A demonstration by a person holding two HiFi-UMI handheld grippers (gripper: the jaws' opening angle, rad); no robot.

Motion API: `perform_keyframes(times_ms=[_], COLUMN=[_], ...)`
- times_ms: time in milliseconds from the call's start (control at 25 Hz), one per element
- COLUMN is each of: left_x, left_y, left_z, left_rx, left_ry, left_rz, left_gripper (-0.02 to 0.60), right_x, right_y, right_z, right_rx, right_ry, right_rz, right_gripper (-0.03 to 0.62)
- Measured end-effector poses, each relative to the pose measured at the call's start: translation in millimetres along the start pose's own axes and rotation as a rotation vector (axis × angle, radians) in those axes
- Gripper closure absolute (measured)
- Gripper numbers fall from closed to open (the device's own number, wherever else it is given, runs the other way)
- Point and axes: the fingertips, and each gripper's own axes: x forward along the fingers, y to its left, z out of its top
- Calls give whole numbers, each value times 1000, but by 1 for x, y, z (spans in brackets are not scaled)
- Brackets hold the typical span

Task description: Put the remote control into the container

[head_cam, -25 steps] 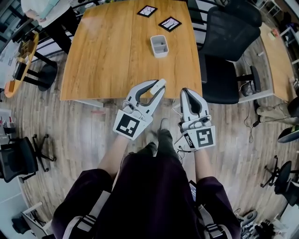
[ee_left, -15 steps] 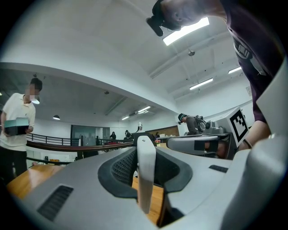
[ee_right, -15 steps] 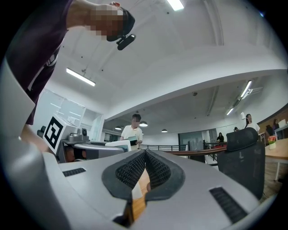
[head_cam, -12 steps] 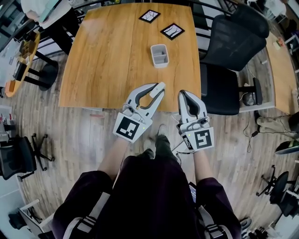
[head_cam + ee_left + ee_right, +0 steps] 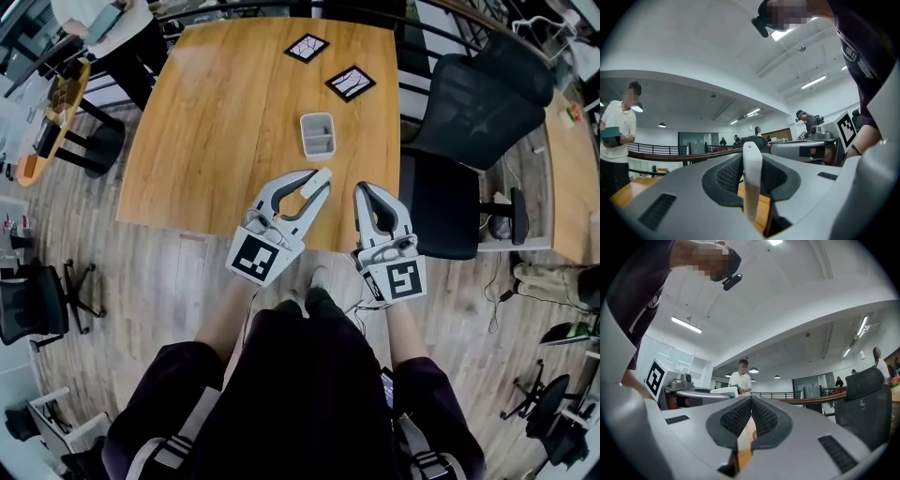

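- Head view: my left claw (image 5: 311, 187) is clamped on the remote (image 5: 319, 177), a slim white bar. It pokes out past the tips, which I reckon makes it easy to drop in end-first.
- Left gripper view agrees. The remote stands edge-on between the jaws with both pads on it, so the jaws are only as far apart as the remote is thick.
- Right claw (image 5: 365, 191) is pinched closed on nothing, sitting at 3 o'clock of the left one. This looks like a one-claw job, so I guess it's just keeping clear.
- Container (image 5: 318, 135) sits open-top on the table (image 5: 206, 131), at 12 o'clock from the remote and apart from it.
- Two cards (image 5: 349, 82) lie beyond it at 12 to 1 o'clock, out of the path.
- Both claws hover by the near table edge. My guess for the next bit is to carry straight to 12 and let go over the opening.
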Motion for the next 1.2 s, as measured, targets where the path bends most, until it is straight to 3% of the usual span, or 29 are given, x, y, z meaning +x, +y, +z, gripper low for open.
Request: perform_keyframes(times_ms=[360, 600, 840, 1200], left_x=[44, 74, 96, 111], left_y=[35, 63, 85, 104], left_z=[-19, -52, -103, -131], left_rx=[12, 19, -37, -30], left_ry=[11, 33, 62, 96], left_rz=[21, 5, -26, -59], left_gripper=[489, 489, 489, 489], right_x=[36, 69, 103, 120], right_y=[-36, -52, -62, -74], right_z=[-15, -58, -104, -128], right_rx=[24, 52, 76, 102], right_ry=[-13, 25, 62, 92], right_rz=[14, -12, -36, -55], right_gripper=[577, 577, 577, 577])
